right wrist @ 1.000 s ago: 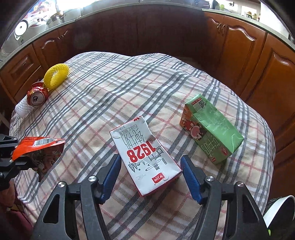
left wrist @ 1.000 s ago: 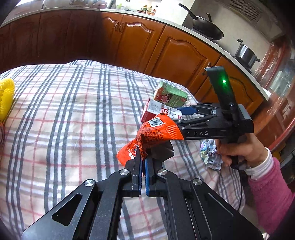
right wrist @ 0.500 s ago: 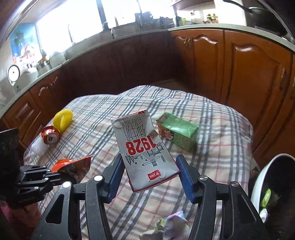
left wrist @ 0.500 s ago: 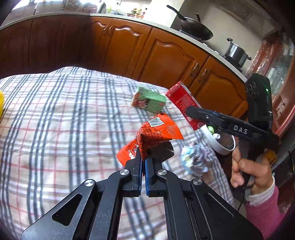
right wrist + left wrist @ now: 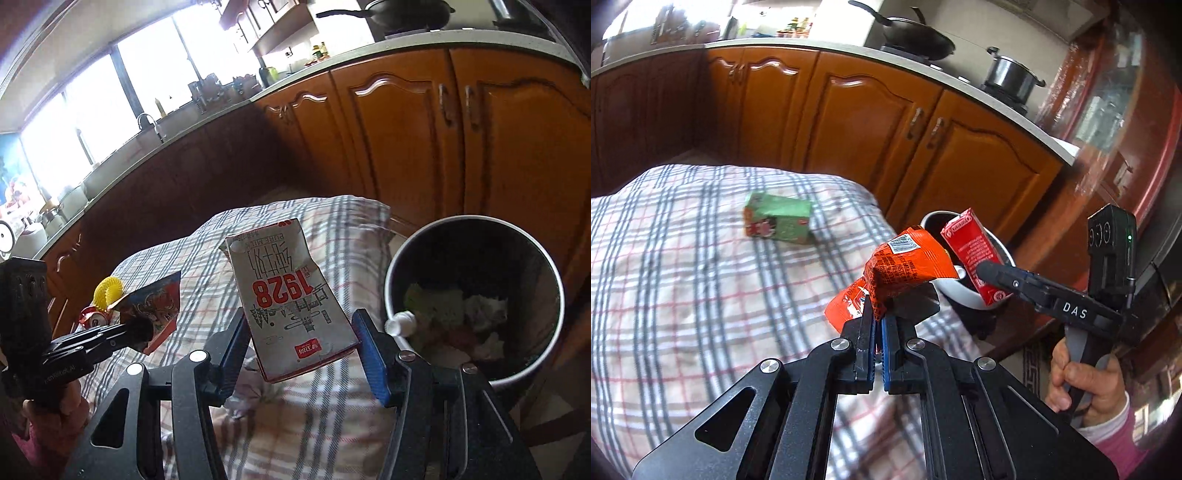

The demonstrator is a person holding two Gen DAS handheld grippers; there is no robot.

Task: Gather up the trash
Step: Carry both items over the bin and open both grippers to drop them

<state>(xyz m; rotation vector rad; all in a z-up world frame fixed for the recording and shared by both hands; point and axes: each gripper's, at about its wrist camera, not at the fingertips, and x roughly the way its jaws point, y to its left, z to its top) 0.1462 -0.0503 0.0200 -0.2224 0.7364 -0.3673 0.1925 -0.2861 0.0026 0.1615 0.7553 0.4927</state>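
milk carton [image 5: 291,302] clamped in right tool [image 5: 301,345], beside bin [image 5: 476,236]

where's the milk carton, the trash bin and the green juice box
milk carton [image 5: 291,299]: right wrist view, on its printed white face.
trash bin [image 5: 391,280]: right wrist view, on its left rim.
green juice box [image 5: 779,218]: left wrist view, on its green side.

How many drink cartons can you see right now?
2. The milk carton is held between the right gripper's fingers near the trash bin. The green carton lies on the plaid cloth. Others may be hidden.
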